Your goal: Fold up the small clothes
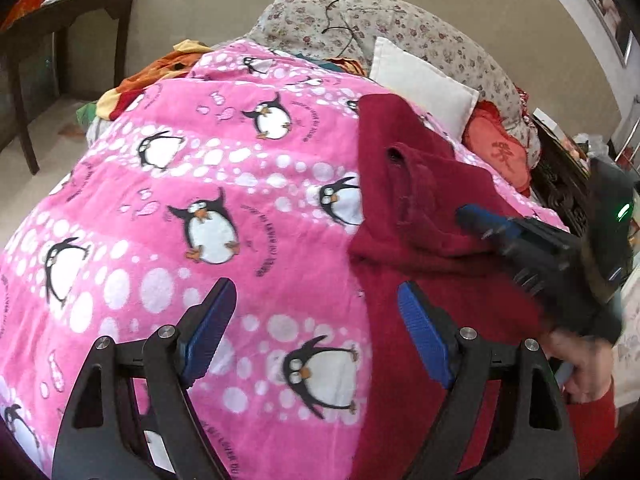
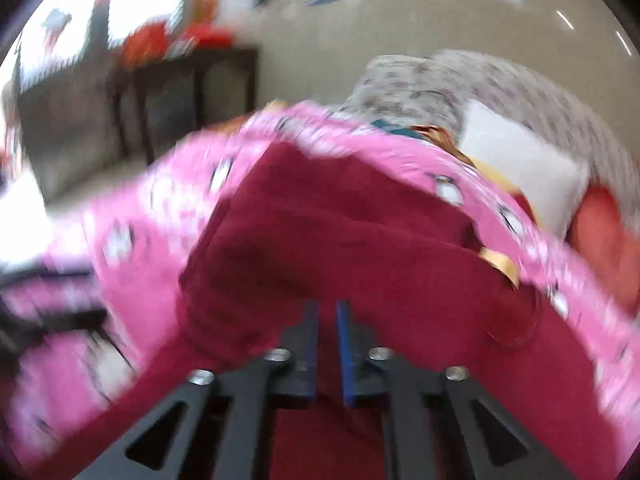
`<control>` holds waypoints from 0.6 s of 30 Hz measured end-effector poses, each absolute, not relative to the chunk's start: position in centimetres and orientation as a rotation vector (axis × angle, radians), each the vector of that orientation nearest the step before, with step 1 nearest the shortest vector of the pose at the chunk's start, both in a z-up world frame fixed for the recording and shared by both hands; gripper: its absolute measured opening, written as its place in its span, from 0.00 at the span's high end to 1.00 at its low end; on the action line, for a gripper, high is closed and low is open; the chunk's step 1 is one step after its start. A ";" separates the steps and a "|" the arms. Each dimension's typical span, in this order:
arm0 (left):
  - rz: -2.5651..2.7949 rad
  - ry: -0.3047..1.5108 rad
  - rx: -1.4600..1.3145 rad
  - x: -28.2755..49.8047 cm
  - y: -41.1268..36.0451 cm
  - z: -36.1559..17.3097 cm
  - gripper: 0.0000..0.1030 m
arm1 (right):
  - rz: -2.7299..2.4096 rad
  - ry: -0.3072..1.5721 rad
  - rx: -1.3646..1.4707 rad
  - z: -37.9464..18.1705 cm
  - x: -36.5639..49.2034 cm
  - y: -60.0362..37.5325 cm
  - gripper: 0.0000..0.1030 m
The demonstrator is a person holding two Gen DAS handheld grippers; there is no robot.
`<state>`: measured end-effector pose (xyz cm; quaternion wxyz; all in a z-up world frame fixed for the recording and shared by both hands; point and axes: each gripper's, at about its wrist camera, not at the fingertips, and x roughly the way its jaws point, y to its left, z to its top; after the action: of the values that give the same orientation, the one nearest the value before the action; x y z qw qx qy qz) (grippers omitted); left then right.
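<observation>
Left wrist view shows the dark red garment still rumpled on the pink penguin blanket, so folding looks barely begun: the left gripper stands wide open and empty, its right finger over the garment's near edge, its left over bare blanket. The right gripper is nearly shut just above the cloth, and blur hides whether any is pinched. Open blanket lies left of the fingers; a white pillow crowds beyond.

Dark red garment spread on pink penguin blanket, left tool held wide apart above, right tool laid on garment.
</observation>
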<state>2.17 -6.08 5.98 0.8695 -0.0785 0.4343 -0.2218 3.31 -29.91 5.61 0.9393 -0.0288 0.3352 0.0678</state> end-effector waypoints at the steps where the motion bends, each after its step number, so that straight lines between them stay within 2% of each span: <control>1: -0.476 0.903 -0.156 2.0 -6.6 6.2 0.19 | 0.137 0.654 -0.021 6.4 2.7 -30.9 0.94; 5: -0.523 0.876 -0.087 1.0 -9.3 7.0 0.19 | 0.065 0.569 0.023 9.2 -1.3 -35.1 0.94; 6: -0.525 0.870 -0.072 0.8 -9.8 7.1 0.19 | 0.087 0.568 0.009 9.2 -1.8 -34.7 0.87; 7: -0.534 0.862 -0.054 0.4 -10.4 7.2 0.19 | 0.118 0.578 -0.012 9.0 -2.2 -34.1 0.76; 8: -0.538 0.860 -0.039 0.2 -10.7 7.2 0.19 | 0.153 0.604 -0.047 8.4 -2.1 -32.9 0.47; 9: -0.537 0.857 -0.023 -0.2 -10.8 7.2 0.19 | 0.184 0.619 -0.066 7.9 -2.0 -31.9 0.35; 18: -0.451 0.837 0.079 -1.3 -8.6 6.9 0.19 | 0.299 0.667 -0.085 4.9 4.2 -23.6 0.38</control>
<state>-1.32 -8.58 6.95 0.8884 0.0381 0.4027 -0.2172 4.24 -23.55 4.91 0.9330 -0.0413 0.3262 0.1460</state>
